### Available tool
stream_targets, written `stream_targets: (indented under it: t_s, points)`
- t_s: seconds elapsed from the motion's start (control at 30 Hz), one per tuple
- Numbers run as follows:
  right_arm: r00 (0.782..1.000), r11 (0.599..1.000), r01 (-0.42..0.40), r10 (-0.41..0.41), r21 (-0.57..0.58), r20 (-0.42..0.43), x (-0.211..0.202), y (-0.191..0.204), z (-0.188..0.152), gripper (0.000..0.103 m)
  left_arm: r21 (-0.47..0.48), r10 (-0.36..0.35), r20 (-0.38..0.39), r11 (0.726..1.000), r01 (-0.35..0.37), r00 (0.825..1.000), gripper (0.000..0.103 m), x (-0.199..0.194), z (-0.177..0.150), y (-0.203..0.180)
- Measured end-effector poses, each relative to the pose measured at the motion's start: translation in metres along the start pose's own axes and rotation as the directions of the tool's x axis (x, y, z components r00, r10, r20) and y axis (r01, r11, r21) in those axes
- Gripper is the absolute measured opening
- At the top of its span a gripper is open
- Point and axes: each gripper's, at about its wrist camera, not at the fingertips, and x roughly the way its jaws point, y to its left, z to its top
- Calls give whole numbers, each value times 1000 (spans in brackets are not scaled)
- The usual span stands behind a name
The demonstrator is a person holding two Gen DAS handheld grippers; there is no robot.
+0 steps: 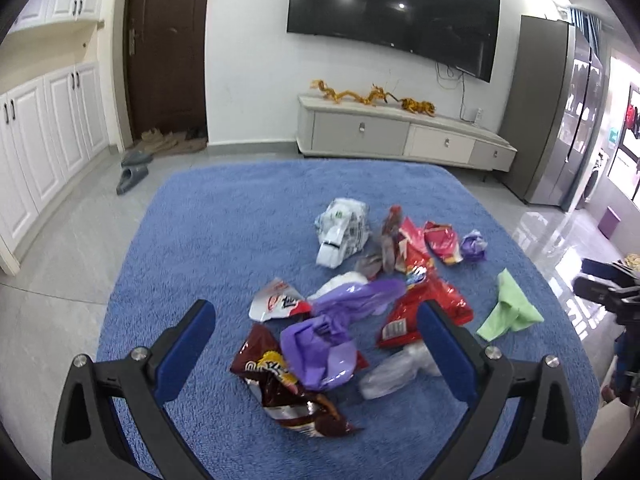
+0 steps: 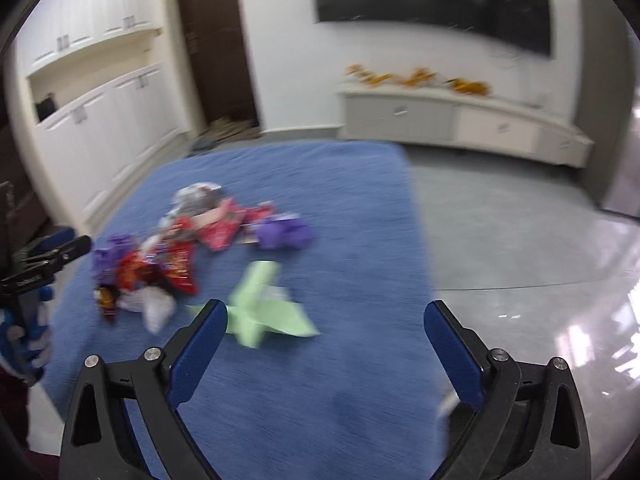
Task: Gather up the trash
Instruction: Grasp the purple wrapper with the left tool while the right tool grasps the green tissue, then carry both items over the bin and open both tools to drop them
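1. Left wrist view: my left gripper (image 1: 316,334) hangs over the near part of the blue rug (image 1: 224,232), jaws spread wide and holding nothing. Below the gap between them lie a brown snack bag (image 1: 280,392), long axis running from near right to far left, and a crumpled purple bag (image 1: 320,352).
2. Just beyond, I see a red chip bag (image 1: 424,308), a white wrapper (image 1: 276,300) and a clear plastic piece (image 1: 396,372); toward the rug's middle lie a white crumpled bag (image 1: 340,232) and more red wrappers (image 1: 440,240).
3. Right wrist view, blurred: my right gripper (image 2: 324,340) is wide apart and empty, over the rug's right edge. A green folded paper (image 2: 264,308) lies just past its left finger, long axis toward the far edge.
4. No bin or other container shows in either view.
5. Only the left view shows grey slippers (image 1: 134,168) and a fridge (image 1: 560,120).
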Motion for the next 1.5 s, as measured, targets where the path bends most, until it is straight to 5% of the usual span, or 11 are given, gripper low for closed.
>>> stream_targets:
  t_s: [0.13, 0.37, 0.43, 0.57, 0.67, 0.77, 1.03, 1.2, 1.5]
  points:
    - [993, 994, -104, 103, -24, -53, 37, 26, 6, 97, 40, -12, -37, 999, 14, 999, 88, 12, -1, -8]
    - [977, 986, -168, 166, -4, -133, 78, 38, 6, 90, 104, 6, -107, 995, 5, 994, 75, 44, -3, -18]
    - [974, 986, -168, 166, 0, -155, 87, 36, 5, 87, 107, 15, -130, 994, -1, 991, 62, 50, -2, -19]
    - [964, 983, -181, 183, 28, -193, 94, 27, -2, 64, 100, 14, -140, 995, 0, 990, 42, 46, -6, -17]
    - [961, 977, -207, 214, 58, -175, 88, 21, -7, 58, 93, 13, -112, 996, -3, 994, 39, 34, -4, -16]
    - [967, 976, -210, 216, 59, -137, 73, 17, -8, 30, 92, 2, -75, 996, 5, 997, 37, 17, 1, -18]
    - [968, 969, -240, 243, 48, -58, 34, 16, -11, 30, 84, -52, -1, 995, 52, 999, 36, -26, 11, -32]
    - [971, 970, -241, 240, 31, 19, 1, 13, -10, 29, 102, -149, 6, 984, 148, 989, 36, -42, 21, -59]
    - [986, 983, -123, 104, 140, 133, -59, -65, -30, 29, 253, -339, -71, 904, 346, 938, 36, -18, 38, -188]
